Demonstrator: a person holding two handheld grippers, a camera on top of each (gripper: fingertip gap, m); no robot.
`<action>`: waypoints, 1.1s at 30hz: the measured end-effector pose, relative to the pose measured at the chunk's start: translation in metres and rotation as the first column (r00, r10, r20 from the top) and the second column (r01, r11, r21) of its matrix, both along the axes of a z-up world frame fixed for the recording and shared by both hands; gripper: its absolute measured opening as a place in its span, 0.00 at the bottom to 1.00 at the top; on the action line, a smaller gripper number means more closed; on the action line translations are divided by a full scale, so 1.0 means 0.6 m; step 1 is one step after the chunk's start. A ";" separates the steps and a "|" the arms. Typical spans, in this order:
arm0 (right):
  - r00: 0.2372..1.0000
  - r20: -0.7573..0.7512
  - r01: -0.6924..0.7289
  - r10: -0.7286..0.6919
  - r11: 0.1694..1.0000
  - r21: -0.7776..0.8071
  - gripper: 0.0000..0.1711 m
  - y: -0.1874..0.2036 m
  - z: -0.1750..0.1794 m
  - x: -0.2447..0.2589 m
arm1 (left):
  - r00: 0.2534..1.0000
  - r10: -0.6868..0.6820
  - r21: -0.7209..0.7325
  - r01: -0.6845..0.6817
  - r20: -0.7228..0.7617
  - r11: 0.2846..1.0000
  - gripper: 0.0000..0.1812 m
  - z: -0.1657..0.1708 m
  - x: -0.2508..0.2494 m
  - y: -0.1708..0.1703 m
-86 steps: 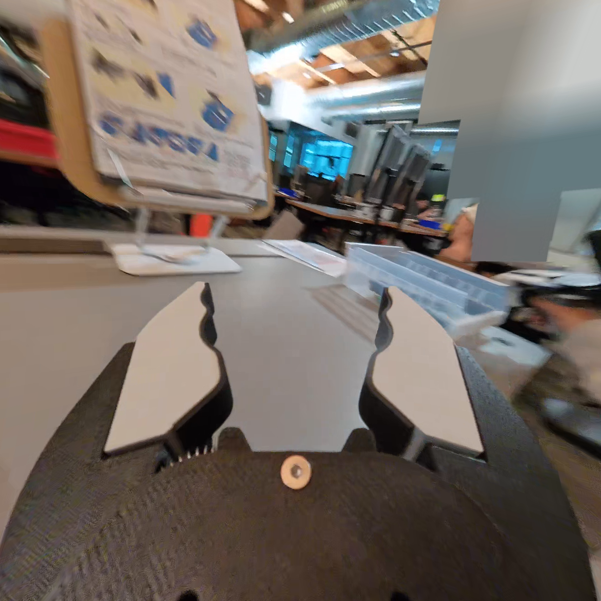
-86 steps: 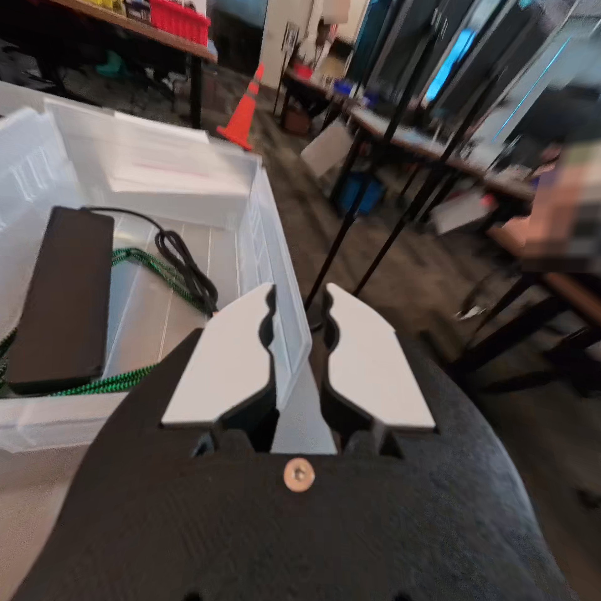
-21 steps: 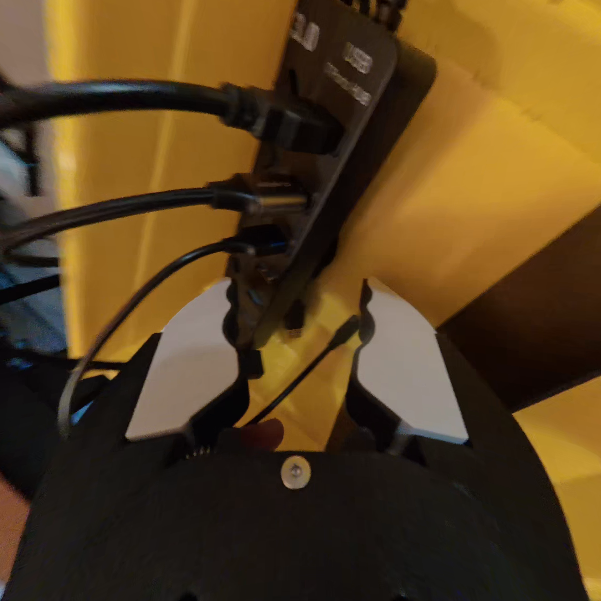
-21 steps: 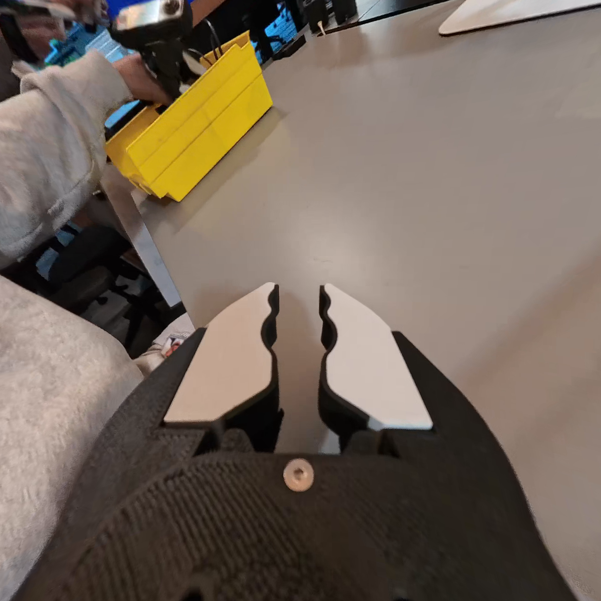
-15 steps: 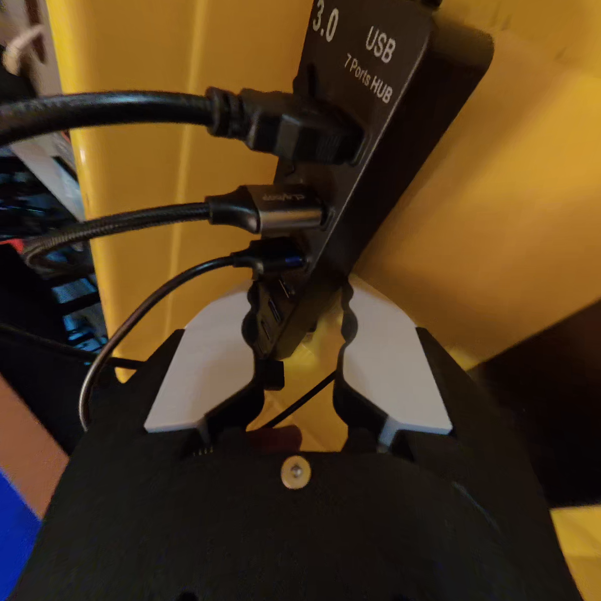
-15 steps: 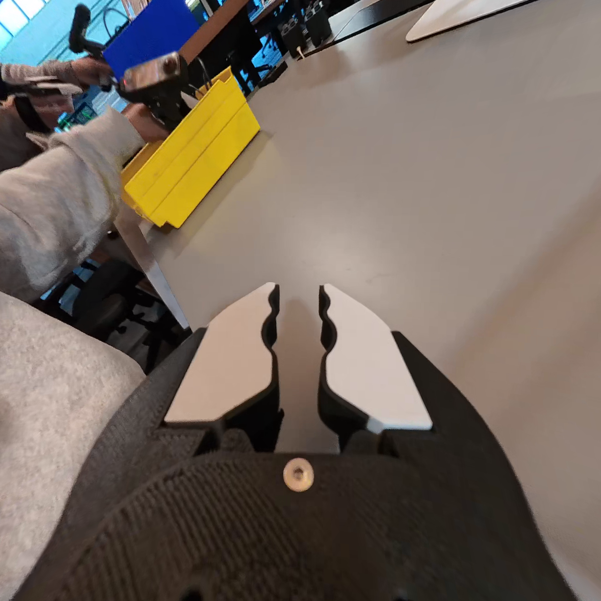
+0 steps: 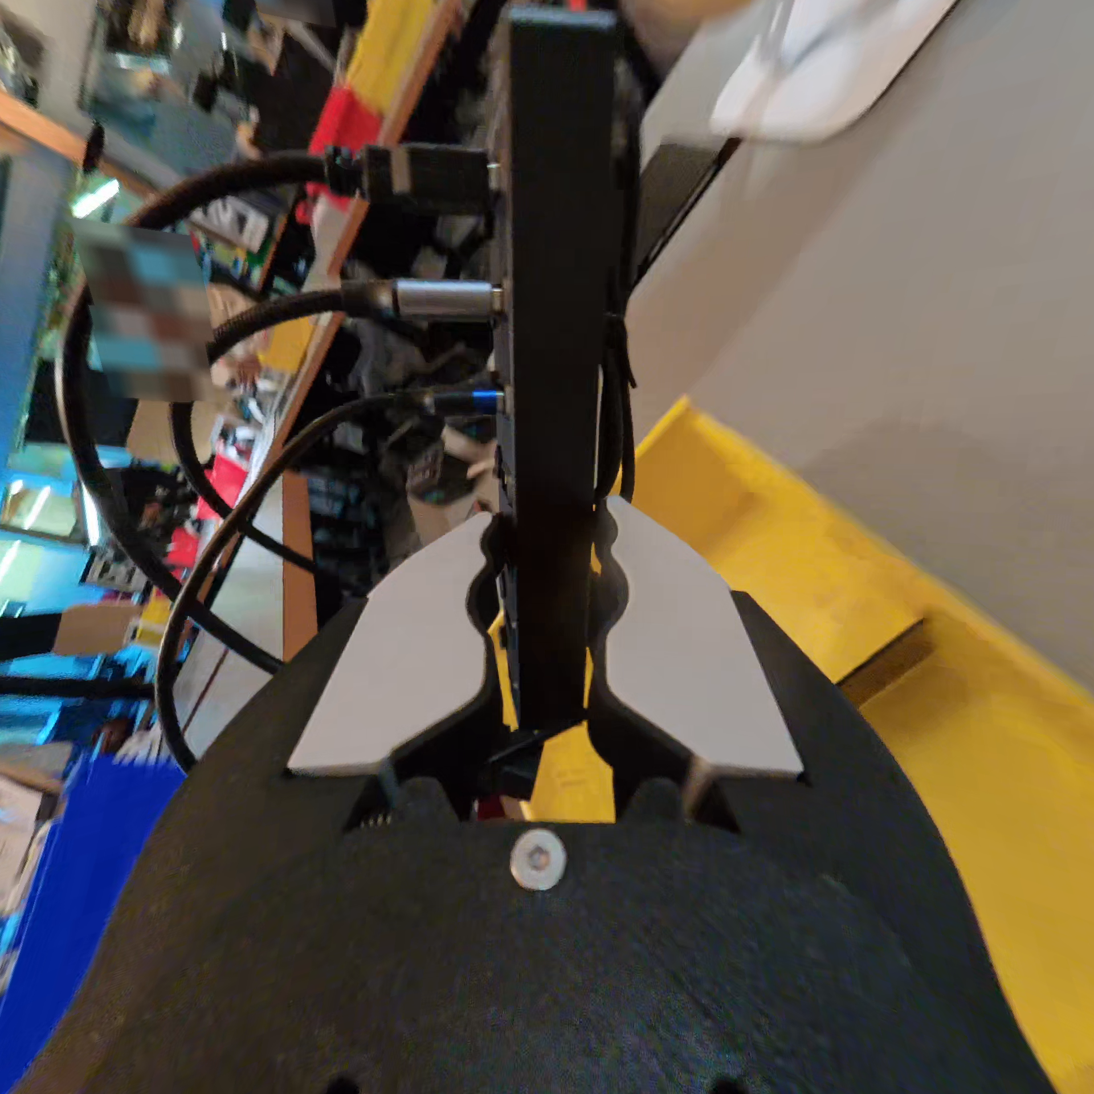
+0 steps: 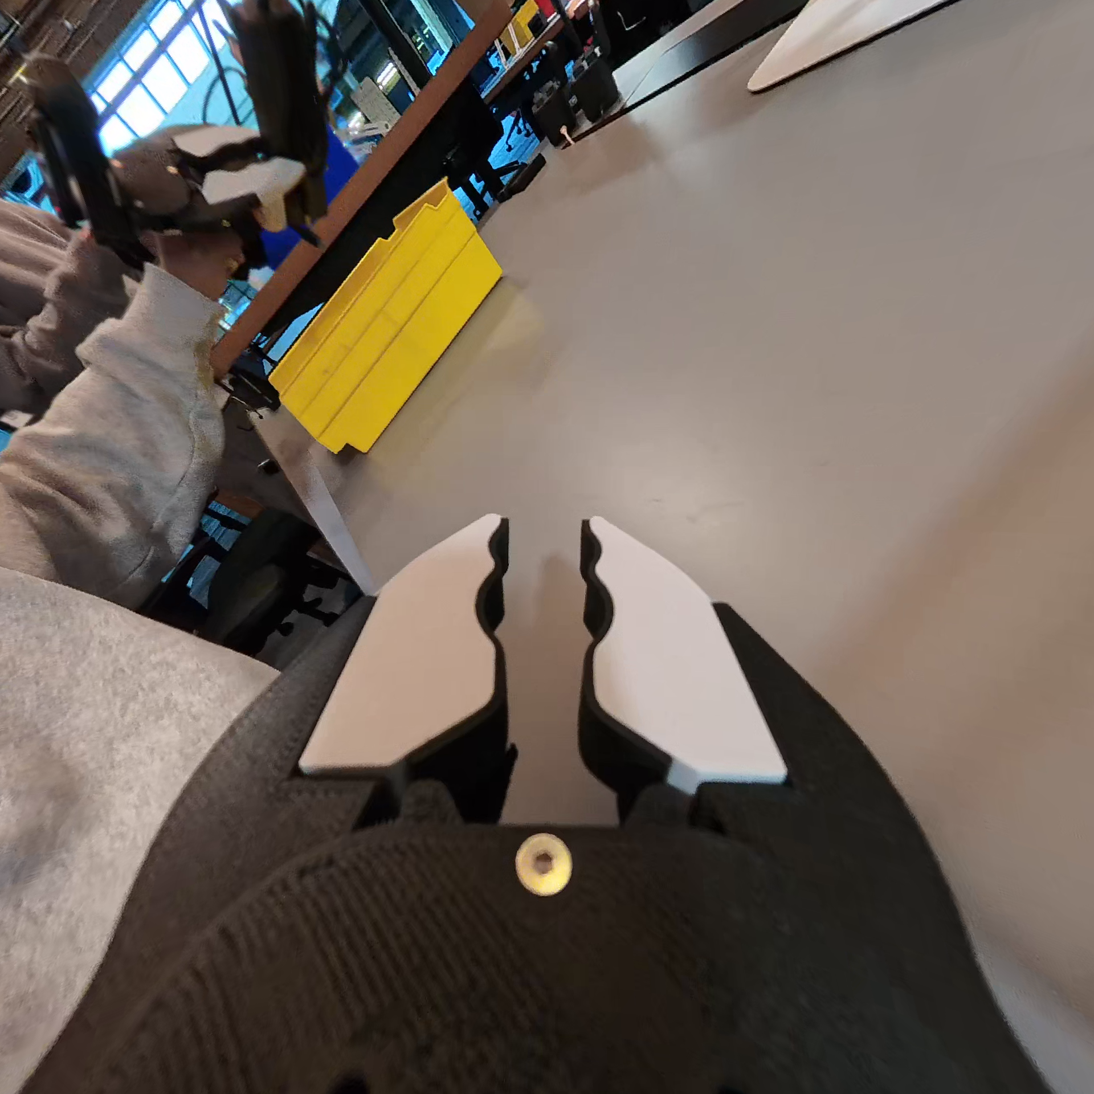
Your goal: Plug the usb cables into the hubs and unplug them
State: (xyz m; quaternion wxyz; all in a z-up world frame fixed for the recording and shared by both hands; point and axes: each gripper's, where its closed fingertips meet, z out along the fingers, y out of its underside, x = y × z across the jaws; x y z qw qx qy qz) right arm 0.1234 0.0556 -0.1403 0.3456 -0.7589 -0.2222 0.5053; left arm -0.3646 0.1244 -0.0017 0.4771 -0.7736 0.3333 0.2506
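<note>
Left wrist view: left gripper [image 7: 547, 533] clamps the lower end of the black hub [image 7: 556, 296], held edge-on above the yellow bin [image 7: 829, 592]. Three cables [image 7: 438, 299] sit plugged into the hub's left face, visible only here. Right wrist view: right gripper [image 8: 543, 533] hovers low over the grey table [image 8: 799, 355], fingers [image 8: 414, 651] slightly parted, holding nothing. Bare table lies ahead and to the right; the table edge and the bin lie to the left.

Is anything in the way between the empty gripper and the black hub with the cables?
Nothing visible. The right gripper hangs open over bare table. The hub is held up by the left gripper, beyond the yellow bin.
</note>
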 end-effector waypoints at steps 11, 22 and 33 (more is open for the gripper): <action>0.996 -0.064 -0.062 0.067 0.994 0.088 0.15 -0.036 0.044 -0.022 | 0.917 -0.396 0.112 0.399 -0.044 0.910 0.16 0.016 0.398 -0.021; 0.912 -0.352 0.222 -0.208 0.975 -0.003 0.66 -0.013 0.086 -0.023 | 0.733 -0.680 0.059 0.678 0.029 0.733 0.17 -0.151 0.743 -0.122; 0.901 -0.400 0.068 -0.169 0.965 -0.255 0.34 -0.024 0.054 -0.022 | 0.689 -0.720 0.128 0.710 0.076 0.693 0.17 -0.183 0.808 -0.173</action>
